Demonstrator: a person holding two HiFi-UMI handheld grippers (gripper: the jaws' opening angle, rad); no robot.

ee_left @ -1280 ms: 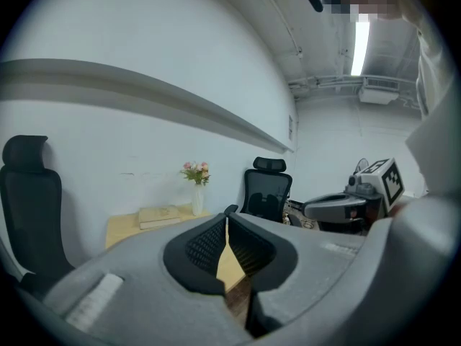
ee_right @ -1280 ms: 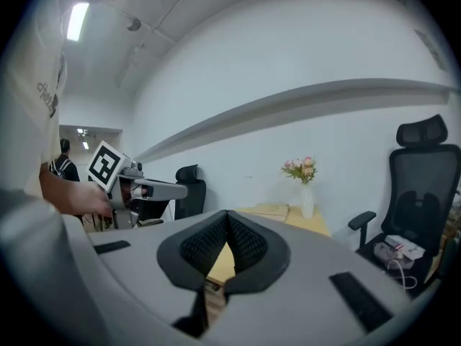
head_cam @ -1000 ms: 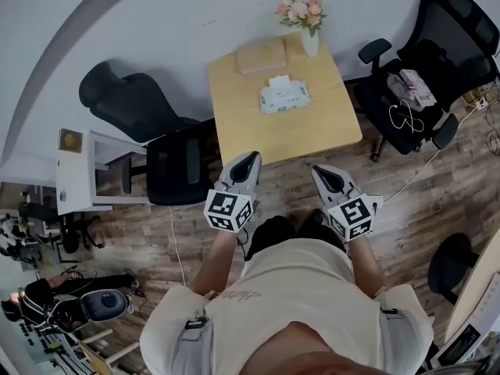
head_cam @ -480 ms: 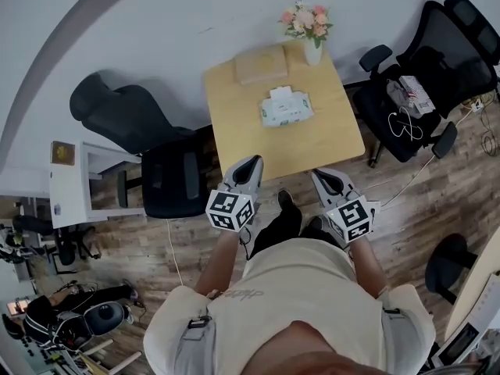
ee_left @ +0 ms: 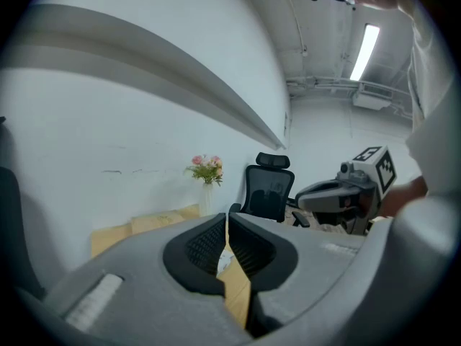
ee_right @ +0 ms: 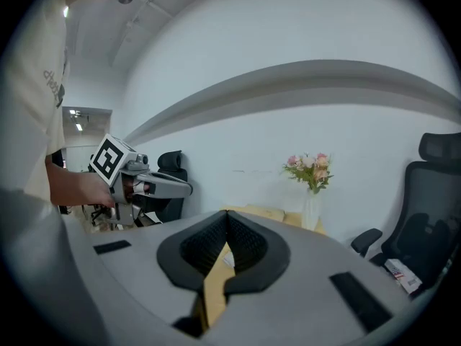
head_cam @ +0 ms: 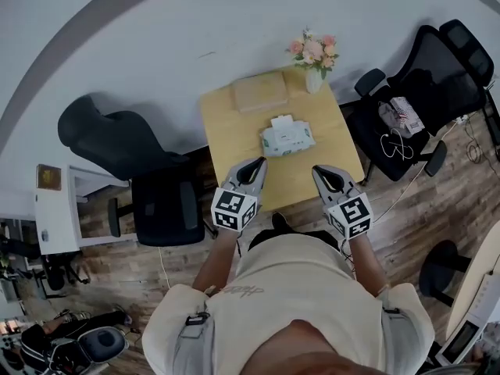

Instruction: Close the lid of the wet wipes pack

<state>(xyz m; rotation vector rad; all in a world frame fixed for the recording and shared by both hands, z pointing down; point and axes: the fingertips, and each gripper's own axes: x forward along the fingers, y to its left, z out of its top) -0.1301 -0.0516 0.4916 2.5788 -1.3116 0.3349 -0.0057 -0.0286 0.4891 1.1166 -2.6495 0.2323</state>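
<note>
The wet wipes pack (head_cam: 287, 137) lies near the middle of the light wooden table (head_cam: 226, 143), with a white flap standing up at its far side. My left gripper (head_cam: 251, 167) and right gripper (head_cam: 322, 173) are held side by side over the table's near edge, short of the pack, and both are shut on nothing. In the left gripper view the jaws (ee_left: 227, 218) meet, with a pale sliver of the pack (ee_left: 225, 261) below them. It is the same in the right gripper view (ee_right: 227, 218), where the pack (ee_right: 230, 259) peeks through.
A flat cardboard box (head_cam: 260, 92) and a vase of flowers (head_cam: 315, 59) stand at the table's far edge by the wall. Black office chairs flank the table: one on the left (head_cam: 160, 208), one on the right (head_cam: 437, 73) carrying cables and packets.
The person has stepped toward the table. It now lies closer, and both gripper tips have gone from over the floor to over its near edge. The jaws stayed shut.
</note>
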